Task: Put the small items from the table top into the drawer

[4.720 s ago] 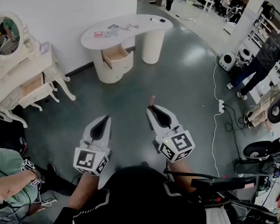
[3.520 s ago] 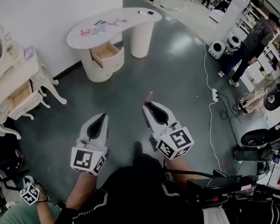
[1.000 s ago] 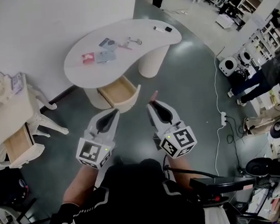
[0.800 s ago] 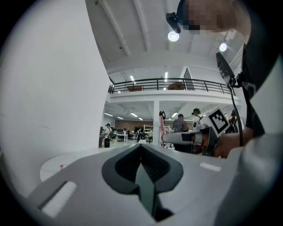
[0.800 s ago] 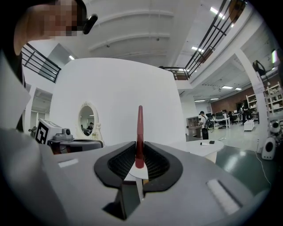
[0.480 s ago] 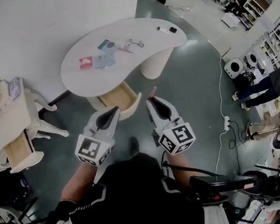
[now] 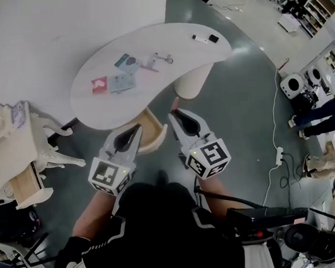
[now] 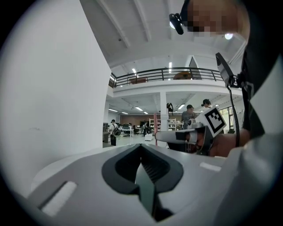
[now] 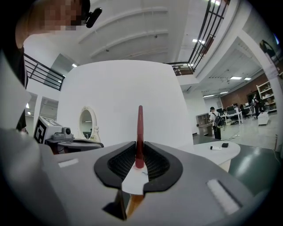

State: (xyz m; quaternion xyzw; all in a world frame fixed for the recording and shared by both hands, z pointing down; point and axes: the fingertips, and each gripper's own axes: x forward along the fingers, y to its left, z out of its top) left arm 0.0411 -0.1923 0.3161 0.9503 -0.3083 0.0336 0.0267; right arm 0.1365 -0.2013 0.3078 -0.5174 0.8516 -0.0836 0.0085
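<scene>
**Flat cards look like the fiddly bit here**

The small items (image 7: 123, 75) lie toward the left end of the table (image 7: 194, 60), with the drawer (image 7: 153, 134) open under its front edge. They look light, thin and stiff, so the cards probably want pinching by an edge. The left claw (image 7: 136, 129) is clenched on nothing, and the right claw (image 7: 174, 112) grips a red stick (image 9: 140, 128).

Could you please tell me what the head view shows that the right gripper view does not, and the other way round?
Only the head view: the open drawer under the table, and the red card and pale cards on top.
Only the right gripper view: the oval mirror, and the jaws closed on a thin red strip.
Both: the white table, the two small items at one end of it, the left gripper and the right gripper.
</scene>
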